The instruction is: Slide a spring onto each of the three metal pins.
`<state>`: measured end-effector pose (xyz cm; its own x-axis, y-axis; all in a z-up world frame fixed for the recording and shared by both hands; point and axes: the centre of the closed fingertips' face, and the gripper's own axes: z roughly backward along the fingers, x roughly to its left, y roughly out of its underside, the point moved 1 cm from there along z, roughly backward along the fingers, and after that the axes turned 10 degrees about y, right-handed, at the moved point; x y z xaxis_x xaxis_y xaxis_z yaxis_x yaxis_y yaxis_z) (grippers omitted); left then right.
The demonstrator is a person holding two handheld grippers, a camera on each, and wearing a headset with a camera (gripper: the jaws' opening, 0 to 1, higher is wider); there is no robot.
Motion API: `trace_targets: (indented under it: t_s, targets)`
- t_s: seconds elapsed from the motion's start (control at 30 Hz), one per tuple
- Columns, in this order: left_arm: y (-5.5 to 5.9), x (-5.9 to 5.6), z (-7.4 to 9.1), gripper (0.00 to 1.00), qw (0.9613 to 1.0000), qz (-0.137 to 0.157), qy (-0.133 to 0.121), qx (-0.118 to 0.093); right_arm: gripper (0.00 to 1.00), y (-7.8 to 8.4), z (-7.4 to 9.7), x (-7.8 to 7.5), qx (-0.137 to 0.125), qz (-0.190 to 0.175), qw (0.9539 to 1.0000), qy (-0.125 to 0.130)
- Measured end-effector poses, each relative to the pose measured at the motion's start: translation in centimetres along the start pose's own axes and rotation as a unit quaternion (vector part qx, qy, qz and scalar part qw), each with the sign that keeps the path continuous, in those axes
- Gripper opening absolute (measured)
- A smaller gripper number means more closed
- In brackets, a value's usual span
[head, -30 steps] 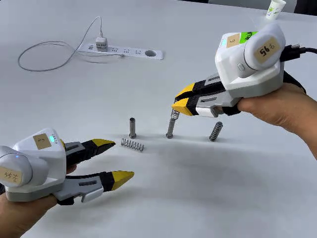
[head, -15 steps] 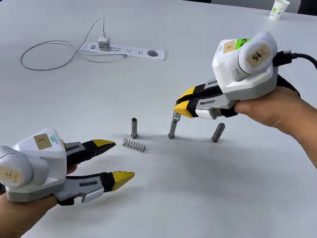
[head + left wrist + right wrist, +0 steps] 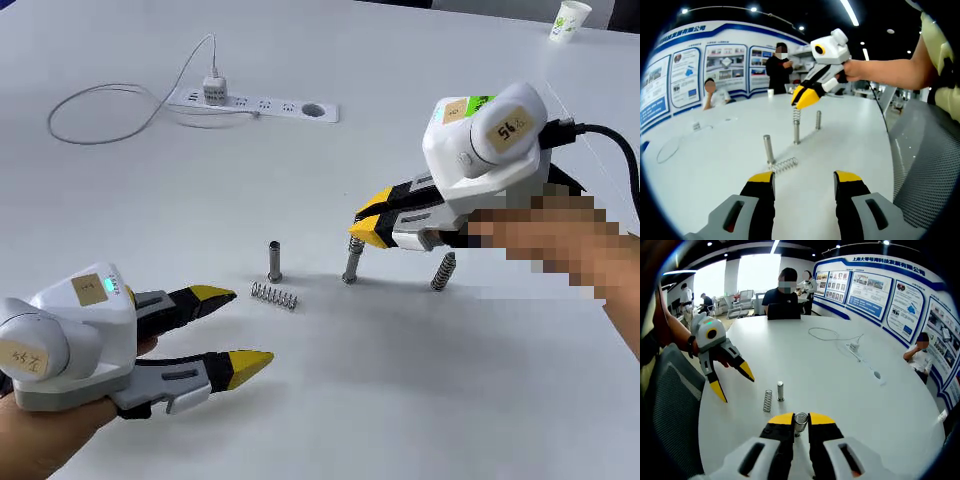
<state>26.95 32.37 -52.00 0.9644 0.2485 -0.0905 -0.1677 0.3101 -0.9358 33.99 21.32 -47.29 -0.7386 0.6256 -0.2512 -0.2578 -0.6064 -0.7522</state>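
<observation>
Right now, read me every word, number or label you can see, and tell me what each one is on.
"5", then unclear handwriting: round sticker on the right gripper.
"55", it seems, rest unclear: sticker on the left gripper.
Too blurred to read: Chinese characters on the wall banner.
Too small: print on the wall posters.
Unreadable: green print on the paper cup.

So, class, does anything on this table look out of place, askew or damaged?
A loose spring lies on its side on the table, beside the bare pin. The pin with a spring already on seems to lean in the head view, perhaps only the angle. Nothing looks spilled or damaged.
</observation>
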Motion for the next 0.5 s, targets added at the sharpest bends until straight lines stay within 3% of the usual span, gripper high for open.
trace_targets:
  t_s: [0.5]
  targets:
    - [0.1,-0.2,-0.1,0.48,1.0000,0.002,0.001,0.001,0.12,2.0,-1.4,0.7,0.014,-0.018,0.9997,-0.001]
